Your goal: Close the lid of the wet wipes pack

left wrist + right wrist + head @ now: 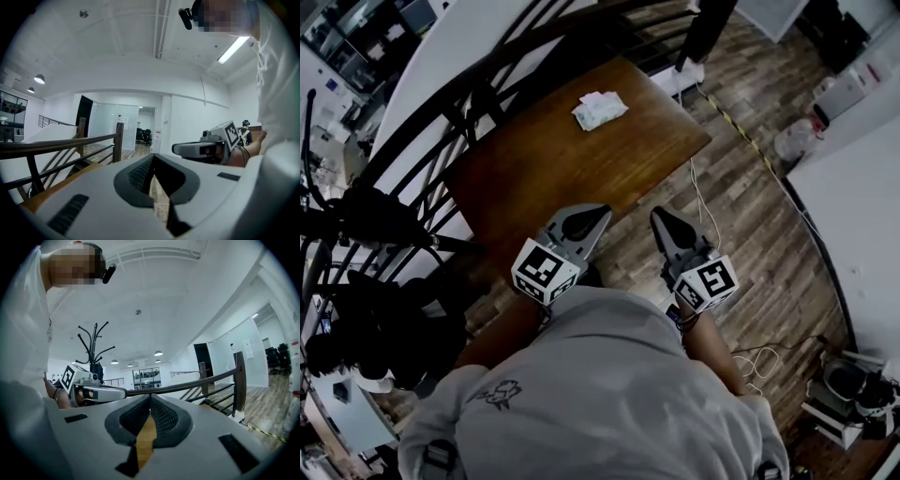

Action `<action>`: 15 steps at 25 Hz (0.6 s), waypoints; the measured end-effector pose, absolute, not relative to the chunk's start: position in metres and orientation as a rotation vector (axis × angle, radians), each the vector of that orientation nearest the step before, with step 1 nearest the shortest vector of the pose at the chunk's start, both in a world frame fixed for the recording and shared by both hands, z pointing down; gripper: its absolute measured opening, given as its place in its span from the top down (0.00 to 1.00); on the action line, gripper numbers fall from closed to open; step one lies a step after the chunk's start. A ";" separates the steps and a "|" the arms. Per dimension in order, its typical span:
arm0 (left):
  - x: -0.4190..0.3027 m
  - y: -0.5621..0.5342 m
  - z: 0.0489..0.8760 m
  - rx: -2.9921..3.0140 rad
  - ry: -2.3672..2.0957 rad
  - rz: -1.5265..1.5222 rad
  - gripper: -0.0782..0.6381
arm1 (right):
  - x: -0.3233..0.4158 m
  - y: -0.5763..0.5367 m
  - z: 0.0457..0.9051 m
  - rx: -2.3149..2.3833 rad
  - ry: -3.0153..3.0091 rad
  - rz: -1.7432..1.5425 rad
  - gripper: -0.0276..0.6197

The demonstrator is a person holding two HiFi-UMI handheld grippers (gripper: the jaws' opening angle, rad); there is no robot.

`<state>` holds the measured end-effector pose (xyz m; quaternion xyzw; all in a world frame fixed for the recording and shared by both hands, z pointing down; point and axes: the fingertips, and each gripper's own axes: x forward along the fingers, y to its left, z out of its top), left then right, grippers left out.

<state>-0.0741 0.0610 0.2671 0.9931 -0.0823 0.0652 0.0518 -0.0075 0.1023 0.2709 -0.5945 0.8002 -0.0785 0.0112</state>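
Seeing warm brown wood grain on the table [581, 159]. On it: wet wipes pack [600, 110] in white with pale green. At table's near edge: left gripper [596, 218] and right gripper [663, 217], both light grey shells, dark grey cross-hatched pads [164, 416]. Marker cubes [546, 271] white with black square patterns. Right of table: floor [750, 216] in grey-brown planks, yellow-black striped tape [736, 124], white cable [699, 197]. Left of table: black railing [441, 122]. Below table: light grey shirt [609, 384] with small dark line drawing.
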 end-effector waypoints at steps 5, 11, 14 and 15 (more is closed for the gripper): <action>-0.084 0.022 0.261 3.023 -0.276 0.168 0.87 | -0.022 0.067 0.266 -1.844 2.527 -0.229 0.90; -0.096 -0.005 0.264 3.012 -0.328 0.152 0.87 | -0.033 0.031 0.272 -1.782 2.582 -0.240 0.91; -0.101 -0.018 0.268 3.002 -0.383 0.159 0.87 | -0.035 0.013 0.276 -1.728 2.609 -0.251 0.91; -0.102 -0.023 0.268 2.997 -0.405 0.162 0.87 | -0.034 0.007 0.277 -1.708 2.621 -0.254 0.90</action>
